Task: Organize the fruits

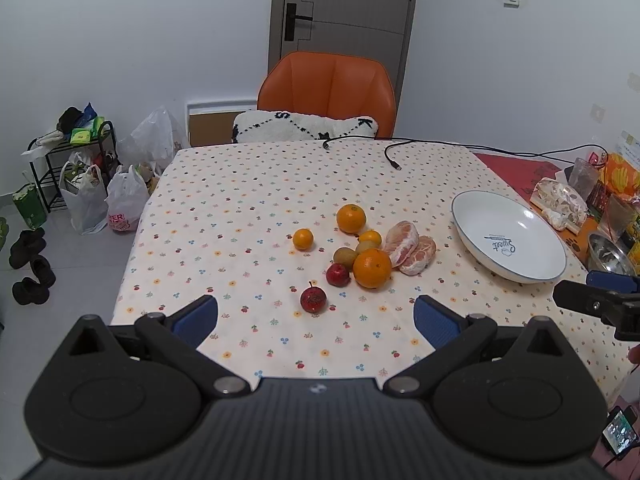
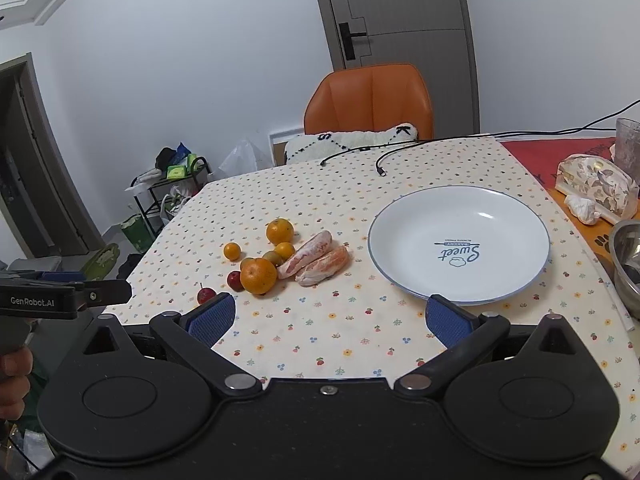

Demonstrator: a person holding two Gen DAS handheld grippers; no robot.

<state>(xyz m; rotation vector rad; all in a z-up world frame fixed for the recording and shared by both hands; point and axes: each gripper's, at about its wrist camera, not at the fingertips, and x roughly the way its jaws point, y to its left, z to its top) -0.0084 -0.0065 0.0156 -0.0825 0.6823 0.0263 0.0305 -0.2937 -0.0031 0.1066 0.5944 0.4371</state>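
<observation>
Your table [image 1: 240, 184] has a spotted cloth and plenty of bare room in front of both tools; nothing stands between the jaws and the fruit. The white plate [image 2: 460, 216] lies empty at the right, directly ahead of your right gripper [image 2: 328, 316], with its near rim just beyond the right finger. That gripper is spread wide and holds nothing.

The fruit sits in a loose cluster left of the plate. Two peeled grapefruit halves [image 1: 410, 248] lie nearest the plate, touching each other, their long axes running near-right to far-left. A large orange [image 1: 372, 268] rests against them on the near side.

Your left gripper [image 1: 316, 316], also wide and empty, points straight at the nearest red fruit [image 1: 313, 299], which stands alone, so I judge the left hand better placed for it.
</observation>
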